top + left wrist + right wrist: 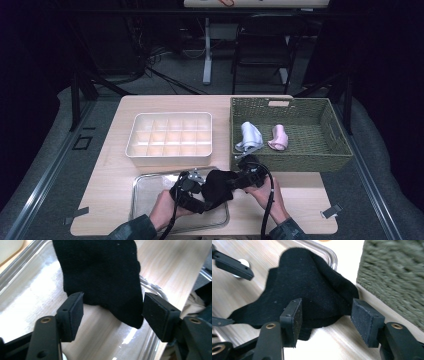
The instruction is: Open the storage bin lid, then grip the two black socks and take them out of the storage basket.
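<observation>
A black sock [218,186] lies bunched over the right rim of a clear tray [145,200] near the table's front edge. In the left gripper view the sock [100,272] hangs down between the jaws of my left gripper [112,315]. Those jaws stand apart, and the pads [75,312] flank the cloth's lower end without squeezing it. My right gripper [327,317] comes at the sock [312,290] from the other side, open too, with the folded edge lying between its pads [365,320]. In the high view the left gripper [192,182] and right gripper [245,175] face each other across the sock.
A white box of small compartments [170,135] sits behind the tray. A green woven basket [330,150] at the right holds a pale blue roll [248,135] and a pink roll [278,137]. Its wall [392,272] stands close to my right gripper.
</observation>
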`<control>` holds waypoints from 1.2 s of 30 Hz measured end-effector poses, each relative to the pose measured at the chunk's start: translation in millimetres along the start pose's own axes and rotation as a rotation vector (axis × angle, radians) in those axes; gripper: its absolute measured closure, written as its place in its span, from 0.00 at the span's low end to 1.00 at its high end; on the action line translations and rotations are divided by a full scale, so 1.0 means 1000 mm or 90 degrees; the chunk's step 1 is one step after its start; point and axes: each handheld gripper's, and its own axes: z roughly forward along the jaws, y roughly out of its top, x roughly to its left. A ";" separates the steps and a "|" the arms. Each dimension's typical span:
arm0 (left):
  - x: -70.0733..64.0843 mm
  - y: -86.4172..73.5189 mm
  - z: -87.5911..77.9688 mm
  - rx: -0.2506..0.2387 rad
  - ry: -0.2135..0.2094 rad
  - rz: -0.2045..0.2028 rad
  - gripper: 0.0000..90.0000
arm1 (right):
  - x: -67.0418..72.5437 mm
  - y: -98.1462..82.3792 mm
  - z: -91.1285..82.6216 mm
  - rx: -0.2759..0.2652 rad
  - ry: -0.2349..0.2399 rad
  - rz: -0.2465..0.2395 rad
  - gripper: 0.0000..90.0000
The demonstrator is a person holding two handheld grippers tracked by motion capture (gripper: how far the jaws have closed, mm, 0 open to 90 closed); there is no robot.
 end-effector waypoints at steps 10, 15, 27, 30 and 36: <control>0.007 -0.002 0.006 0.015 -0.007 -0.010 0.59 | -0.007 0.001 0.017 0.047 -0.014 0.017 0.58; 0.007 -0.002 0.007 0.018 -0.012 -0.012 0.66 | -0.008 0.000 0.020 0.057 -0.020 0.012 0.71; 0.013 -0.001 0.010 0.024 0.001 -0.005 0.80 | -0.006 -0.002 0.009 0.042 0.014 0.033 0.94; 0.016 0.000 0.010 0.022 0.005 -0.010 0.80 | -0.005 -0.003 0.000 0.042 0.024 0.033 0.94; 0.026 0.001 0.006 0.015 0.024 -0.022 0.80 | -0.003 -0.004 -0.013 0.011 0.050 0.033 0.94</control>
